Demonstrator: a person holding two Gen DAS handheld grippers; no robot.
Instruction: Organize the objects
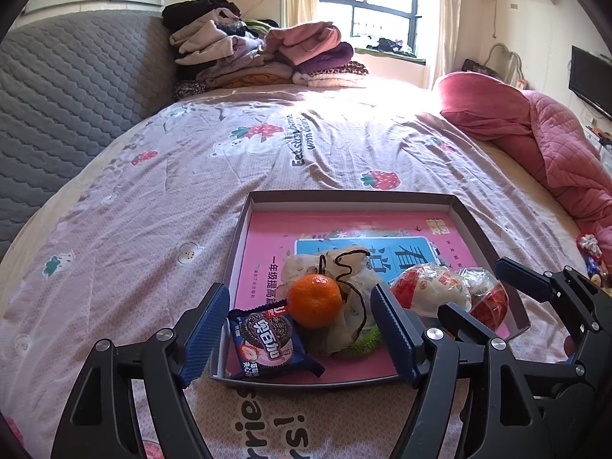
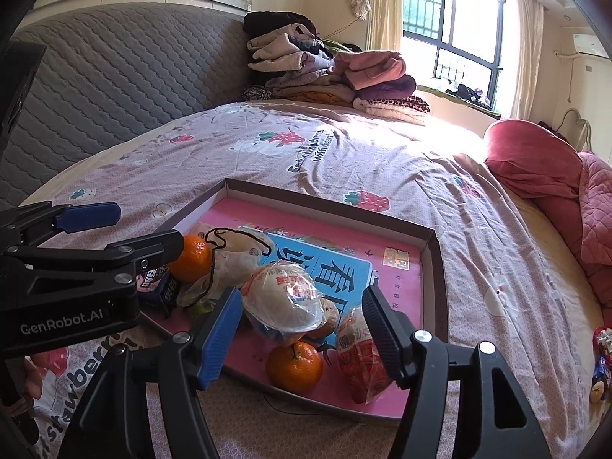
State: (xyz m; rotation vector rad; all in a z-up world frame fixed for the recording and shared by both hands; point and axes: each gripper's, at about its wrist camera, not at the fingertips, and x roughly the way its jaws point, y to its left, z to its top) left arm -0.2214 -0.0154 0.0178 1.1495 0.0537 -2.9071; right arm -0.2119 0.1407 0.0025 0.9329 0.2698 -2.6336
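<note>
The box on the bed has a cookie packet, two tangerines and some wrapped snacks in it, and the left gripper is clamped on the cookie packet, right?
Not quite. The left gripper is open, its fingers clear of the cookie packet, as the left wrist view shows. The rest holds: the box on the bed holds that packet, two tangerines and wrapped snacks.

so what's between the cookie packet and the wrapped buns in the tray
A tangerine and a crumpled drawstring bag, seen in the left wrist view.
</note>
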